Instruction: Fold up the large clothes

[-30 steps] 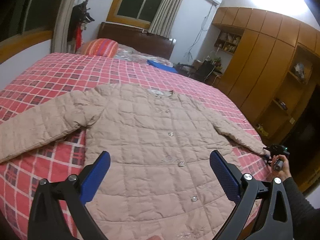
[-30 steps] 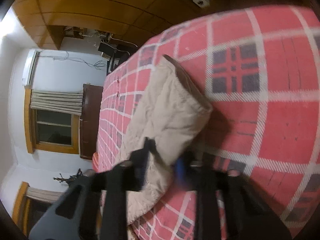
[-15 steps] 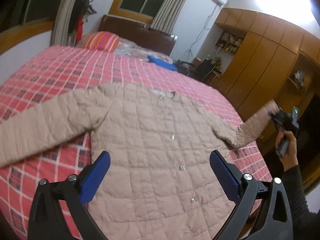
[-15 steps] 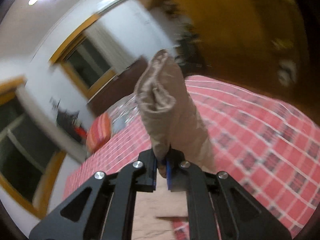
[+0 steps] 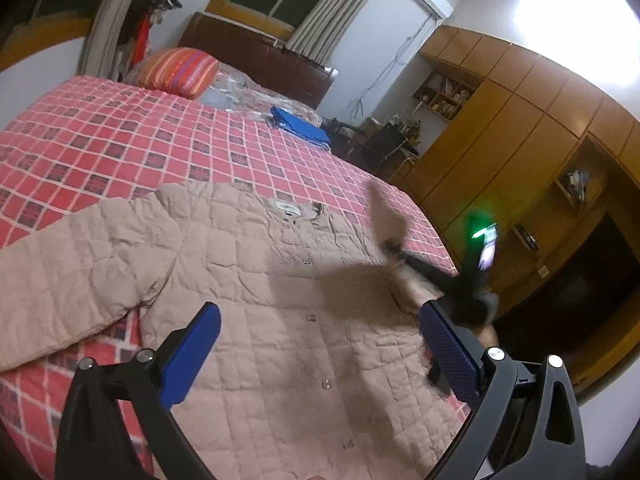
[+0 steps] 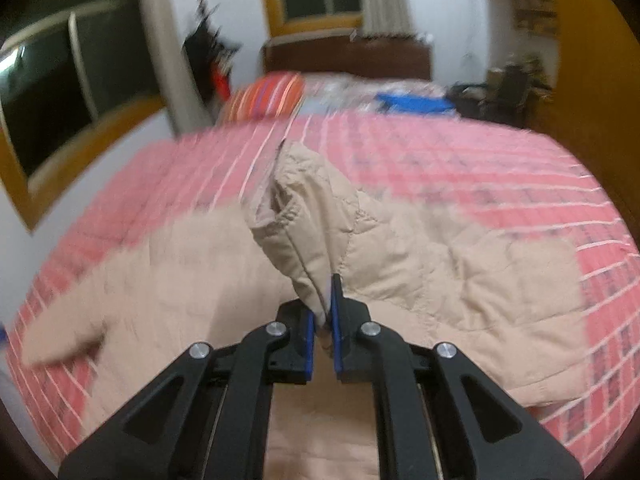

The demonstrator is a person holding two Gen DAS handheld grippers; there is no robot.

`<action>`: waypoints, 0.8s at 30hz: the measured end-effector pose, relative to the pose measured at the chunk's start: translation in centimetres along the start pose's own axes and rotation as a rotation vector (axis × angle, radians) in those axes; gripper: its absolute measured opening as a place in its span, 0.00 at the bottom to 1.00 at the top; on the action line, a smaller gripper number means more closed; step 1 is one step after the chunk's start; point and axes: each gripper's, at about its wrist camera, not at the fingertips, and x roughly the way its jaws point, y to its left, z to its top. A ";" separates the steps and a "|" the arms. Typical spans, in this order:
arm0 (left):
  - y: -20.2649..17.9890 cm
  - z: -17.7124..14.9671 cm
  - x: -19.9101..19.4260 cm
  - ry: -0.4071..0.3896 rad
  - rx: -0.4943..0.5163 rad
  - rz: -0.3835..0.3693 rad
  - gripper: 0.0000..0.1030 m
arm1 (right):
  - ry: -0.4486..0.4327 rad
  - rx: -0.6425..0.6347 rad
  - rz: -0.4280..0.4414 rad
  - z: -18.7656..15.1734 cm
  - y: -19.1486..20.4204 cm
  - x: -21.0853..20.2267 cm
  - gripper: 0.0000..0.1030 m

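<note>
A beige quilted jacket (image 5: 256, 280) lies front up on the red checked bedspread (image 5: 120, 140), its left sleeve (image 5: 68, 272) stretched out flat. My left gripper (image 5: 320, 356) hovers open above the jacket's lower front, nothing between its blue pads. In the right wrist view my right gripper (image 6: 323, 320) is shut on the cuff of the right sleeve (image 6: 304, 216), held up over the jacket body (image 6: 180, 280). Seen from the left wrist, the right gripper (image 5: 404, 256) is a dark blur over the jacket's right shoulder.
A striped orange pillow (image 5: 180, 70) and a blue folded item (image 5: 300, 128) lie near the dark headboard (image 5: 256, 56). Wooden wardrobes (image 5: 520, 128) line the right side of the room. The bed's right edge (image 5: 436, 236) runs close to the jacket.
My right gripper has lifted the right sleeve cuff off the bed edge and swung it inward over the jacket body. The left gripper stays open, drifting slightly.
</note>
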 end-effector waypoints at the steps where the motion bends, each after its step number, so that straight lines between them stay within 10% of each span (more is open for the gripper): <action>1: 0.4 0.6 1.3 0.015 -0.012 -0.019 0.97 | 0.038 -0.027 0.003 -0.9 1.0 1.4 0.06; 6: 2.7 2.0 7.5 0.124 -0.117 -0.097 0.97 | 0.141 -0.158 0.013 -4.2 3.7 4.9 0.24; 8: 3.7 2.4 11.2 0.182 -0.175 -0.111 0.97 | 0.140 -0.167 0.032 -5.0 3.3 4.3 0.56; 10: 4.3 2.5 14.5 0.240 -0.220 -0.137 0.97 | 0.111 -0.148 0.043 -5.9 2.7 2.6 0.64; 19: 3.8 1.3 24.6 0.432 -0.344 -0.172 0.93 | 0.034 0.007 0.091 -10.5 -2.2 -7.6 0.75; 21: 3.8 1.4 25.3 0.451 -0.361 -0.132 0.74 | 0.018 0.046 0.100 -11.2 -3.0 -9.1 0.75; 23: 3.8 1.5 25.6 0.461 -0.352 -0.063 0.28 | -0.002 0.076 0.109 -11.6 -3.4 -10.6 0.75; 24: 3.9 1.6 25.8 0.463 -0.351 -0.059 0.21 | -0.012 0.091 0.113 -11.7 -3.6 -11.1 0.75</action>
